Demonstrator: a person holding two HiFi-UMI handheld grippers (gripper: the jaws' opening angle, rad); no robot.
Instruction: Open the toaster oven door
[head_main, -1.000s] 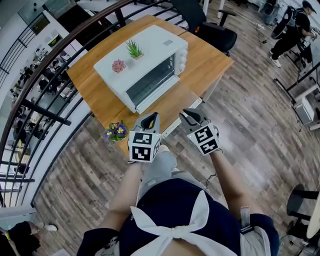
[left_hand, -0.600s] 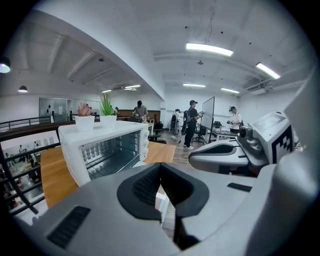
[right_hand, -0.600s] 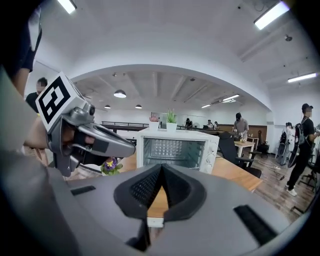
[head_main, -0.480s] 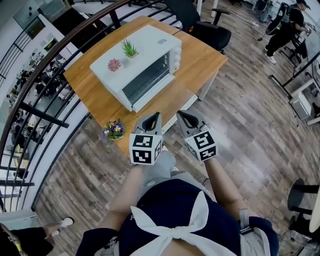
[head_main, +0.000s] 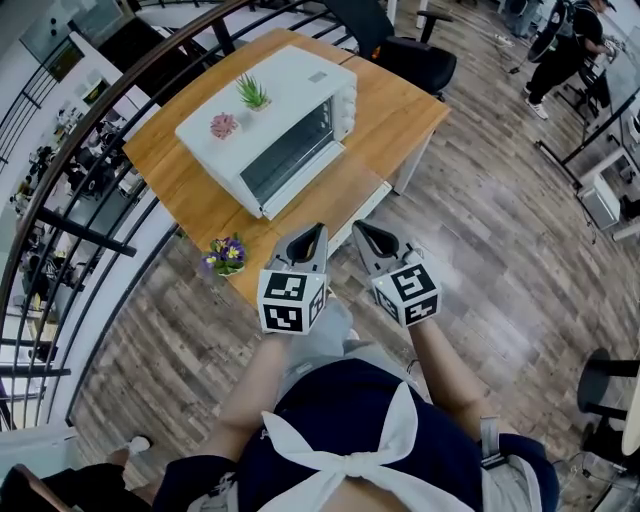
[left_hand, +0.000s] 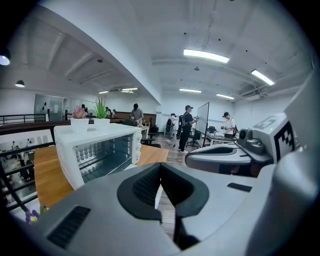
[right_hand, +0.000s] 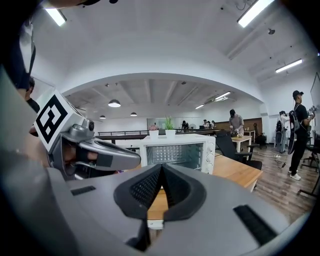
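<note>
Left gripper (head_main: 306, 244), grey with a marker cube, is closed with nothing between its jaws. Ahead of it and slightly to its left, well apart, the white boxy toaster oven (head_main: 262, 118) sits on a wooden table (head_main: 400, 115), its glass door (head_main: 290, 150) shut. Right gripper (head_main: 371, 240), just beside the left, is likewise closed and empty. The door handle is hard to make out. The best approach is probably to open one gripper, come in squarely, grip the handle's middle and follow the door's arc.

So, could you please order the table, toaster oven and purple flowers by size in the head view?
Largest to smallest:
1. table
2. toaster oven
3. purple flowers, smallest even though nearest the camera
</note>
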